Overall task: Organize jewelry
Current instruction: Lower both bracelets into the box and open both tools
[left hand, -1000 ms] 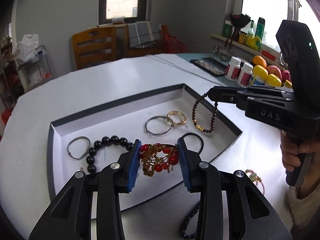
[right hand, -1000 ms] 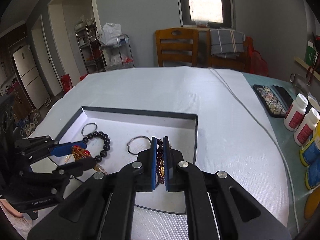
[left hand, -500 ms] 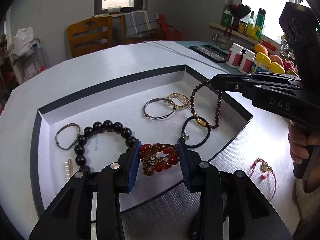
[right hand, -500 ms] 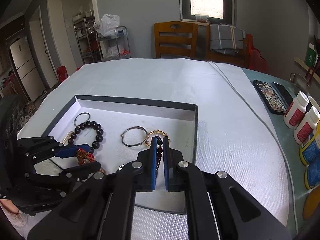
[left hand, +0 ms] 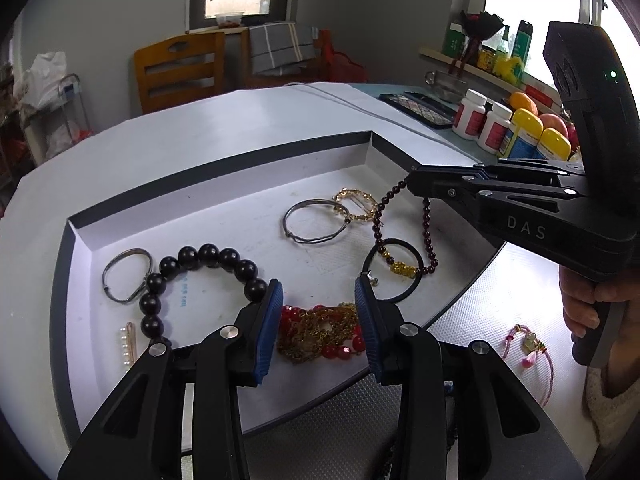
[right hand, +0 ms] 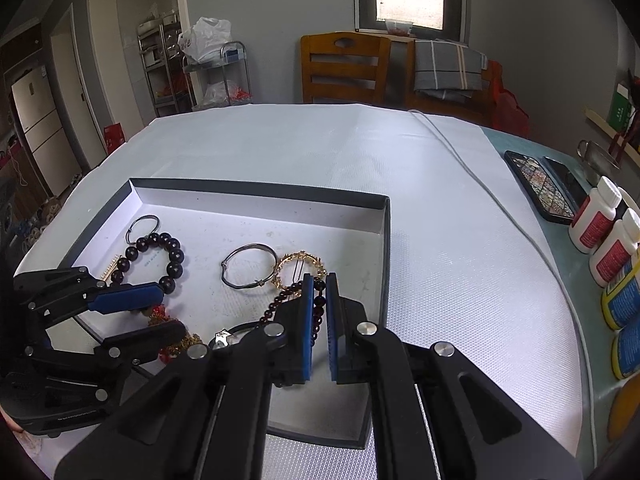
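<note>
Over the shallow box's (right hand: pixel 384 236) near right part, the right gripper (right hand: pixel 319 298) pinches a dark red bead bracelet (right hand: pixel 280 304). Inside the box lie a silver bangle (right hand: pixel 249 266), gold hoop (right hand: pixel 302 266) and black bead bracelet (right hand: pixel 154 258).

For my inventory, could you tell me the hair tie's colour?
The hair tie is black, clearest in the left wrist view.

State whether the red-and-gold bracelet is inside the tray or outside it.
Inside: the red-and-gold bracelet lies on the tray floor, near its front edge.
</note>
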Action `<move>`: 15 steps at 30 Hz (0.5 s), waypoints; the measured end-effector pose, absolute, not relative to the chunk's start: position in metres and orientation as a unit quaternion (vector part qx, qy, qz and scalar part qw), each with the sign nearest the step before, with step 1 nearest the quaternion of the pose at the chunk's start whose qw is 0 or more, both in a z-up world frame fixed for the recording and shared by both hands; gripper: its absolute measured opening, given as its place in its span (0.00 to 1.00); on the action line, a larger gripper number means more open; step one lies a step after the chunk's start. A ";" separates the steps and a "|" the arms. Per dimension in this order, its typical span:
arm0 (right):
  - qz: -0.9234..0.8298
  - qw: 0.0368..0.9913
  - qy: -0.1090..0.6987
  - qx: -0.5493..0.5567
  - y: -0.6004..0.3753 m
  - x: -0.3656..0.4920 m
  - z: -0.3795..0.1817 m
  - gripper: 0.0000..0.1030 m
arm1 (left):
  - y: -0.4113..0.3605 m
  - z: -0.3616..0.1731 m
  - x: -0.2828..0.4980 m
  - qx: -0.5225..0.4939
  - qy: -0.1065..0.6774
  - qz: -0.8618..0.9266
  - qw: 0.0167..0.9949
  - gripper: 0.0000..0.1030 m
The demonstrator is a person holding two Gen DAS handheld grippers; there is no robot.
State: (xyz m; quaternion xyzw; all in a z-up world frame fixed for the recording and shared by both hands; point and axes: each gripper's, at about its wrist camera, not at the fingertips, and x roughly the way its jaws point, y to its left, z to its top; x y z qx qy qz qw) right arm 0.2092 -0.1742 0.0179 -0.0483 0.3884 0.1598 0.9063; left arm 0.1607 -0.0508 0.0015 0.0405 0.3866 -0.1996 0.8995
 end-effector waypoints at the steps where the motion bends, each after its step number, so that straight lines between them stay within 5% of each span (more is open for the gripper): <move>1: 0.160 0.906 0.388 -0.050 -0.174 0.210 0.017 0.06 | -0.051 0.001 0.160 0.042 0.386 -0.198 0.900 0.39; 15: 0.187 0.906 0.375 -0.055 -0.165 0.213 0.011 0.06 | -0.049 0.003 0.162 0.045 0.383 -0.191 0.903 0.43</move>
